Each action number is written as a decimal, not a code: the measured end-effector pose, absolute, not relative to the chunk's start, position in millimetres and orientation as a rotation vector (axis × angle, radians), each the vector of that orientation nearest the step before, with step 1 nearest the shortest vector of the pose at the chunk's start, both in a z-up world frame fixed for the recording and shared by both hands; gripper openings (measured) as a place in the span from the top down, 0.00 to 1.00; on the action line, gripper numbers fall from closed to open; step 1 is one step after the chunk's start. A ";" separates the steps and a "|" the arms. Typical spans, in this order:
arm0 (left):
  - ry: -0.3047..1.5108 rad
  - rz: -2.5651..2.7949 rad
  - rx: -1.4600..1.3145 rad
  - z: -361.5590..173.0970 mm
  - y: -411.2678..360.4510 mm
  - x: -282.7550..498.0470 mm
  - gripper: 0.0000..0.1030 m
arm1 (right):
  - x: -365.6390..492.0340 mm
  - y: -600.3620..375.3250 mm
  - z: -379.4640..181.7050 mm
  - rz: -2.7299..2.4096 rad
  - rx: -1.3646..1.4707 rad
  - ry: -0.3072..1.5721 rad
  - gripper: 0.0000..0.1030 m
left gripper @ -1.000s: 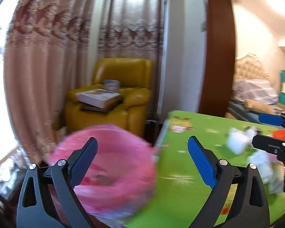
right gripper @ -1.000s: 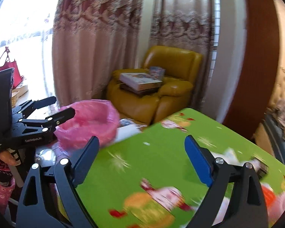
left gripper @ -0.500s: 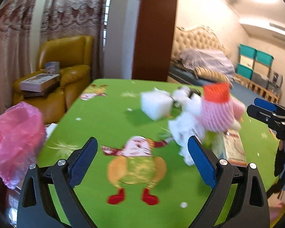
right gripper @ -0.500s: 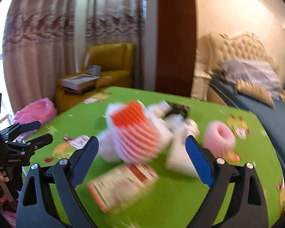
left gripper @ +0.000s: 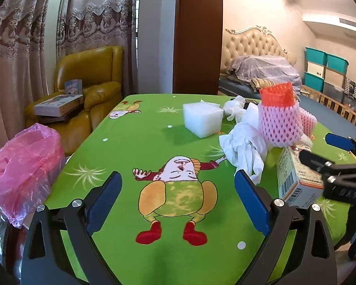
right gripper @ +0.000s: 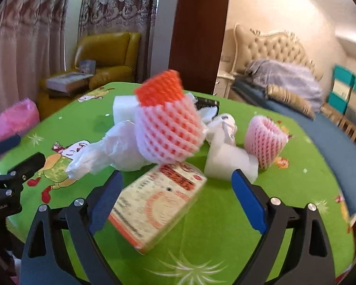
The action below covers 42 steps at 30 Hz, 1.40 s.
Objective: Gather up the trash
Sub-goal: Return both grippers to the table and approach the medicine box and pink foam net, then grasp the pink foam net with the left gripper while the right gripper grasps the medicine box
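Two pairs of blue-padded fingers point down at a slant over the green table [left gripper: 121, 142], each held by a person whose hands stay out of sight. The right gripper [right gripper: 176, 196] has its fingers spread wide and opening further; the near corner of a printed carton [right gripper: 154, 204] lies between them, though the pads do not press on it. The left gripper [left gripper: 178, 199] is likewise released, its fingers wide apart over a cartoon figure [left gripper: 176, 190] printed on the tablecloth, with nothing between them.

Taking the carton as the landmark: a large foam net sleeve [right gripper: 167, 128], white with an orange top, stands just behind it, touching its far edge. Crumpled white plastic [right gripper: 111, 149] trails out to the left of the carton. A white foam piece [right gripper: 227, 159] sits just behind and right of it, and a smaller pink net sleeve [right gripper: 264, 140] stands further right. A white foam block [left gripper: 203, 118] rests well behind the carton, beyond the plastic. Far to the left of the carton, off the table's edge, is a bin lined with a pink bag [left gripper: 23, 168]. The left gripper shows at the left edge of the right wrist view, level with the carton.
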<state>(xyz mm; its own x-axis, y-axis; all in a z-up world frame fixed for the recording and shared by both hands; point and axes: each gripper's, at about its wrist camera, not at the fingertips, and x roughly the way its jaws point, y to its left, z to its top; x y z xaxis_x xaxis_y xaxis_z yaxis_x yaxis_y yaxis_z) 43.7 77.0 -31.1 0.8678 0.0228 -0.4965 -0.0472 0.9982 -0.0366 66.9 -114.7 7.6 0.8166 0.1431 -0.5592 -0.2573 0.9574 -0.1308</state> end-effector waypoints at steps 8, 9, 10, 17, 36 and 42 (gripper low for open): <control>0.546 -0.010 -0.075 -36.3 71.7 46.9 0.13 | 78.1 -92.2 -13.8 0.141 -0.345 0.667 0.05; 0.544 -0.012 -0.070 -35.3 70.7 46.4 0.13 | 79.2 -99.0 -13.0 0.128 -0.325 0.674 0.05; 0.535 -0.010 -0.062 -32.8 70.2 45.4 0.13 | 81.4 -111.6 -11.4 0.117 -0.288 0.685 0.05; 0.548 -0.053 -0.077 -25.9 61.8 54.4 0.13 | 77.5 -175.9 -15.4 0.216 -0.109 0.695 0.08; 0.600 -0.199 -0.018 -16.5 0.1 87.5 0.13 | 68.5 -214.4 -11.3 0.339 -0.014 0.658 0.51; 0.598 -0.284 0.056 -13.4 -39.5 90.5 0.13 | 56.7 -250.5 -10.7 0.300 0.028 0.650 0.51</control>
